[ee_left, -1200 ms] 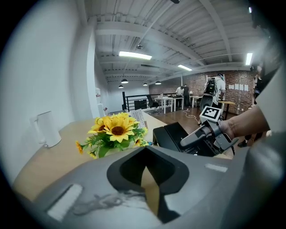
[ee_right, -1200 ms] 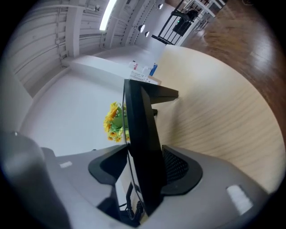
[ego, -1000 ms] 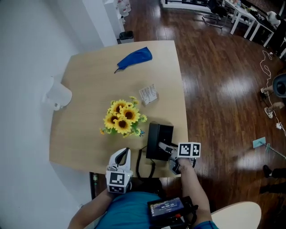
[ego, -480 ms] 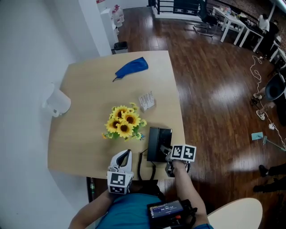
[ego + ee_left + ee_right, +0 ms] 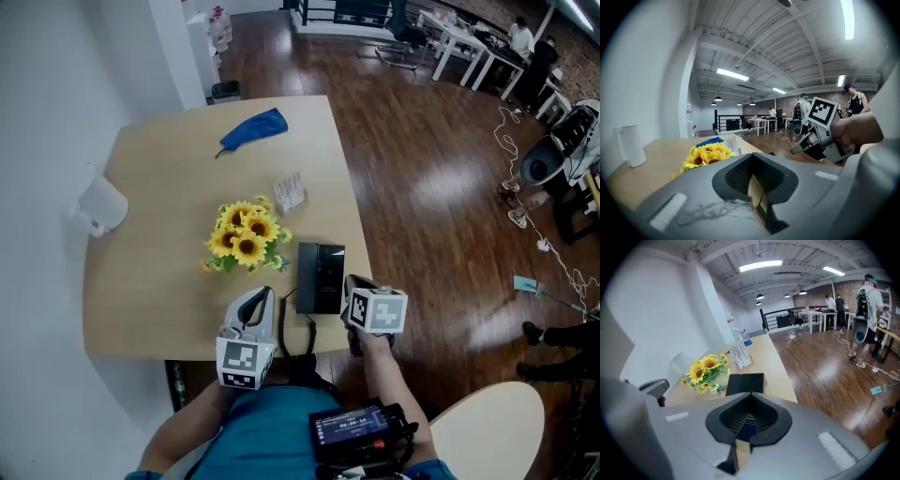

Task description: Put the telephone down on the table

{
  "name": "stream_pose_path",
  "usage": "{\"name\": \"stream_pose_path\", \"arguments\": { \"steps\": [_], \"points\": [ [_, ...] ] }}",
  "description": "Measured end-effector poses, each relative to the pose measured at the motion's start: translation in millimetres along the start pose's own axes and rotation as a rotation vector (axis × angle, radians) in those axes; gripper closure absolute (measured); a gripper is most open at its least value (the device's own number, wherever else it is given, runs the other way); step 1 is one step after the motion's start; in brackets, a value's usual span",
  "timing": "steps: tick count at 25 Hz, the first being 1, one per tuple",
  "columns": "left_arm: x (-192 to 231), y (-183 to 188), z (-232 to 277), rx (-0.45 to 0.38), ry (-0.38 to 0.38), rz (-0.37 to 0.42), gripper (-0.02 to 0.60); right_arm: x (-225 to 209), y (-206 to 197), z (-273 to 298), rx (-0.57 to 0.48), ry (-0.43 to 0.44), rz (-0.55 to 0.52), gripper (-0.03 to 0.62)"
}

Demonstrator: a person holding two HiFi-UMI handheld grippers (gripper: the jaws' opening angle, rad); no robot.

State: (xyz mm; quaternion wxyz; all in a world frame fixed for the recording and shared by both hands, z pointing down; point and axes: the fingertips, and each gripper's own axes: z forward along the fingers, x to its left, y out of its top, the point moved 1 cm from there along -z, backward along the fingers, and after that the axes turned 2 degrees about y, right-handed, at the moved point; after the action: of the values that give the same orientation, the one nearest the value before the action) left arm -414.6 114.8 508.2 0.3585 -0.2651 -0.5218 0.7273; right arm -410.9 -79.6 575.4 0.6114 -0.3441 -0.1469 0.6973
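Observation:
The black telephone (image 5: 320, 277) lies flat on the wooden table (image 5: 159, 281) near its front right edge, with its black cord (image 5: 284, 330) looping over the front edge. It also shows in the right gripper view, the telephone (image 5: 745, 383) lying below and ahead of the jaws. My right gripper (image 5: 350, 284) hangs just right of the telephone, clear of it. Its jaws have just been closing and stand shut with nothing between them (image 5: 742, 440). My left gripper (image 5: 262, 294) is by the front edge, left of the cord, shut and empty (image 5: 757, 206).
A bunch of sunflowers (image 5: 242, 239) lies left of the telephone. A small printed packet (image 5: 289, 192), a blue cloth (image 5: 251, 131) and a white jug (image 5: 101, 206) sit farther back. Dark wood floor (image 5: 422, 169) lies to the right, with desks and people at the far end.
My right gripper has let go of the telephone, risen off it and shut. The telephone stays flat on the table. The left gripper has risen a little.

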Motion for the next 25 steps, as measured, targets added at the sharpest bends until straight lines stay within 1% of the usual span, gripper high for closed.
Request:
{"name": "stream_pose_path", "arguments": {
  "steps": [4, 8, 11, 15, 20, 23, 25],
  "points": [
    [-7, 28, -18, -0.072, -0.065, 0.022, 0.571, 19, 1, -25, -0.067, -0.034, 0.003, 0.6],
    [-3, 39, -45, -0.119, -0.117, 0.046, 0.571, 49, -8, -49, -0.122, -0.06, -0.005, 0.6],
    [1, 41, -65, -0.146, -0.153, 0.05, 0.571, 69, -17, -71, -0.167, -0.102, -0.018, 0.6],
    [1, 33, -103, -0.151, -0.211, 0.058, 0.571, 99, -37, -103, -0.228, -0.148, -0.006, 0.6],
    [2, 20, -151, -0.122, -0.264, 0.044, 0.571, 146, -61, -141, -0.261, -0.171, -0.043, 0.6],
    [0, 23, -174, -0.136, -0.295, 0.032, 0.571, 166, -74, -162, -0.276, -0.185, -0.052, 0.6],
    [-2, 29, -186, -0.15, -0.307, 0.029, 0.571, 175, -79, -175, -0.277, -0.196, -0.076, 0.6]
  ]
}}
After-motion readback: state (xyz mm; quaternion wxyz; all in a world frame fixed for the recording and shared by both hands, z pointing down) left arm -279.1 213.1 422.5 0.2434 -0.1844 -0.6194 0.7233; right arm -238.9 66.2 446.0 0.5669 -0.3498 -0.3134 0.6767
